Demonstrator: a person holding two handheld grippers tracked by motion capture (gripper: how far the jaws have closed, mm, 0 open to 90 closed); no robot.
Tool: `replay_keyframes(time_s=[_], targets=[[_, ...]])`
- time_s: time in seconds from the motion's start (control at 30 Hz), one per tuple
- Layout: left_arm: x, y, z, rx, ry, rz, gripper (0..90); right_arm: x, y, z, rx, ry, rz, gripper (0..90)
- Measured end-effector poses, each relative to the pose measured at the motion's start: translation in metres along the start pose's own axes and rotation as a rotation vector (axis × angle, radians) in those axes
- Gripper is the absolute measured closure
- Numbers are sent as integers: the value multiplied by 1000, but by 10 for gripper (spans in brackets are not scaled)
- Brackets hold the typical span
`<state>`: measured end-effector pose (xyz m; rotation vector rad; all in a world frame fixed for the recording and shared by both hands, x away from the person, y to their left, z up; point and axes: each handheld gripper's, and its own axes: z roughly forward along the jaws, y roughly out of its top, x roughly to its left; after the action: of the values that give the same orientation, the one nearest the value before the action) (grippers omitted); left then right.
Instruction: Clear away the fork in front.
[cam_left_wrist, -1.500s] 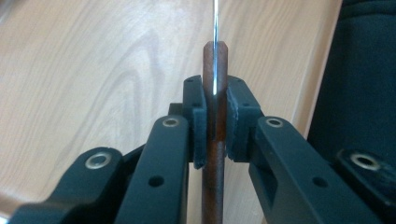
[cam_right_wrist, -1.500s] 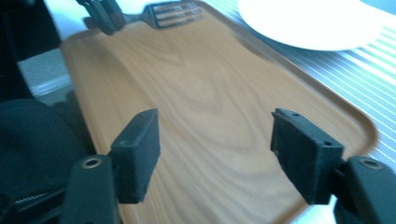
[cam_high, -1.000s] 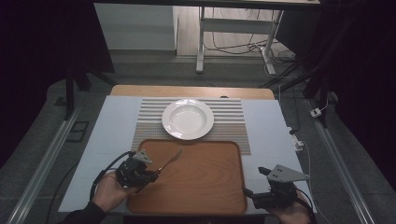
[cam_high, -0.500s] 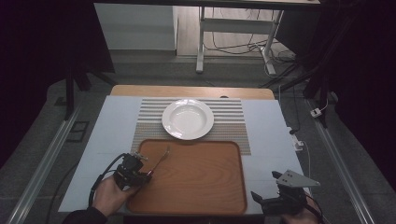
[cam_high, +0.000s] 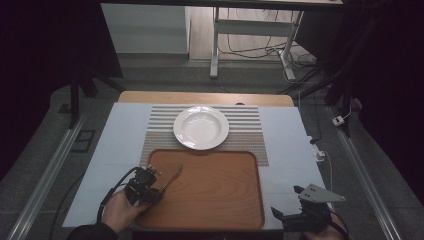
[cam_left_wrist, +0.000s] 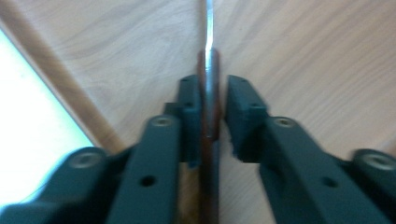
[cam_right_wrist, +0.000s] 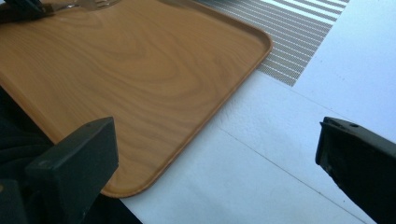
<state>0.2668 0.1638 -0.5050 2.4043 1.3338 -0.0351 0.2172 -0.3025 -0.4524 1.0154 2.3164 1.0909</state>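
Wooden tray (cam_high: 210, 190) carried the fork (cam_high: 172, 176) at its left edge; left tongs (cam_high: 159, 186), just opening, loosely straddled its handle. Right tongs (cam_high: 287, 214) gaped wide off the tray's right corner. Best released flat.

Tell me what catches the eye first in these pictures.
A white plate sits alone on the striped mat behind the wooden tray. At the tray's left edge, the left gripper straddles a brown-handled utensil, its jaws just opening. The right gripper waits wide open off the tray's right corner.
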Motion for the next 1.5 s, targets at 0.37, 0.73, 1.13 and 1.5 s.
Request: replay_keyframes(time_s=[0.37,0.73,1.13,1.5], targets=[[14,16,-24,-202,-68,23,853,1,1,2,25,6,-14,0],[19,37,-12,-204,-46,90,891,3,2,5,44,6,-27,0],[27,57,10,-139,-44,74,891,3,2,7,63,16,-34,0],[-5,56,10,-129,-85,173,891,3,2,7,68,24,-43,0]])
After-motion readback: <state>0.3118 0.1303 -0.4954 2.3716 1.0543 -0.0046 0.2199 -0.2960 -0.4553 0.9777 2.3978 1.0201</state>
